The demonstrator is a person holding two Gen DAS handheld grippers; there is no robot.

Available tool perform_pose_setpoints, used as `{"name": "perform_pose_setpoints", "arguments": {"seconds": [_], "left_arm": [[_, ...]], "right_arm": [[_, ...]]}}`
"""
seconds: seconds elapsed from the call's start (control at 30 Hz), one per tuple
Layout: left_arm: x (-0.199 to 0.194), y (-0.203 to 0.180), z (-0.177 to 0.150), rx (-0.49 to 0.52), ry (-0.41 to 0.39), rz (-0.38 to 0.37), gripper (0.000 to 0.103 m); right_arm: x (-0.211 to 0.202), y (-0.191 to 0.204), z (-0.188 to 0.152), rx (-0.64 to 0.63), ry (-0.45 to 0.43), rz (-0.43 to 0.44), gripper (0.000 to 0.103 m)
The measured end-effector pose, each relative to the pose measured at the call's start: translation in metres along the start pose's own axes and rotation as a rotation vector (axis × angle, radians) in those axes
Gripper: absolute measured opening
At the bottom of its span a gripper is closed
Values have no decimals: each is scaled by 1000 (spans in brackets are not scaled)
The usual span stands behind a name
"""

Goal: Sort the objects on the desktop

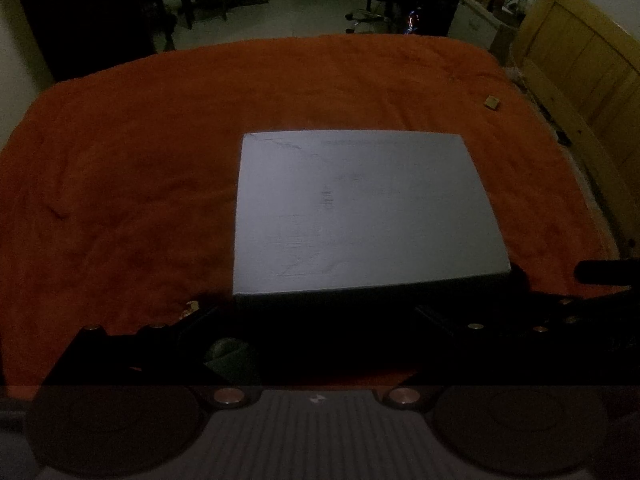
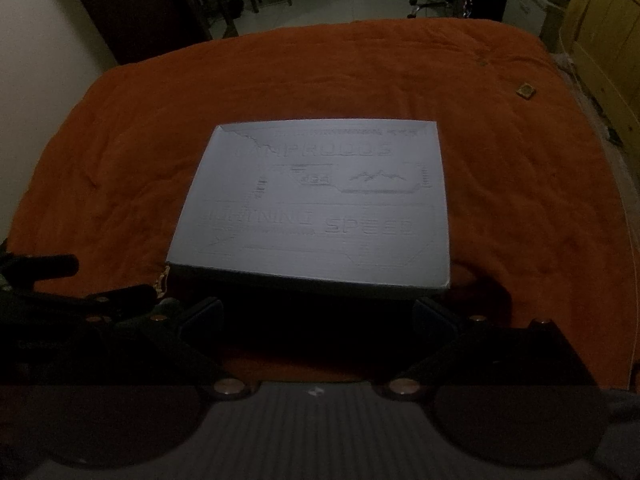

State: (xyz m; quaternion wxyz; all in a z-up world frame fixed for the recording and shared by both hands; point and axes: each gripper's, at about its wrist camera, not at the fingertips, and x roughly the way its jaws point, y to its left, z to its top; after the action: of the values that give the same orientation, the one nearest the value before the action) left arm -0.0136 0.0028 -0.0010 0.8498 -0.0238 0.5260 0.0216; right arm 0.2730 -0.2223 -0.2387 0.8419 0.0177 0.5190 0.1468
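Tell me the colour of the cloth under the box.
Orange-red cloth, under a pale grey box; the right wrist view shows it best.

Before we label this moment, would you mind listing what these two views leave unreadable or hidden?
- Grey box: embossed lettering partly legible in the right wrist view; washed out in the left wrist view.
- Small tan object on the orange cloth: too small to identify.
- Gold-coloured item by the box's near corner: mostly hidden in shadow.
- Left gripper's fingers: too dark to judge clearly.
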Motion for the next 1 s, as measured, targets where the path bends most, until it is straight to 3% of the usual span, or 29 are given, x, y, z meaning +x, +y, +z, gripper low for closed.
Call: {"name": "perform_pose_setpoints", "arguments": {"seconds": [1.0], "left_arm": [[2,-1,7,12,10,-8,102]], "right_arm": [[-1,-4,-4,0,-6,13,103]]}}
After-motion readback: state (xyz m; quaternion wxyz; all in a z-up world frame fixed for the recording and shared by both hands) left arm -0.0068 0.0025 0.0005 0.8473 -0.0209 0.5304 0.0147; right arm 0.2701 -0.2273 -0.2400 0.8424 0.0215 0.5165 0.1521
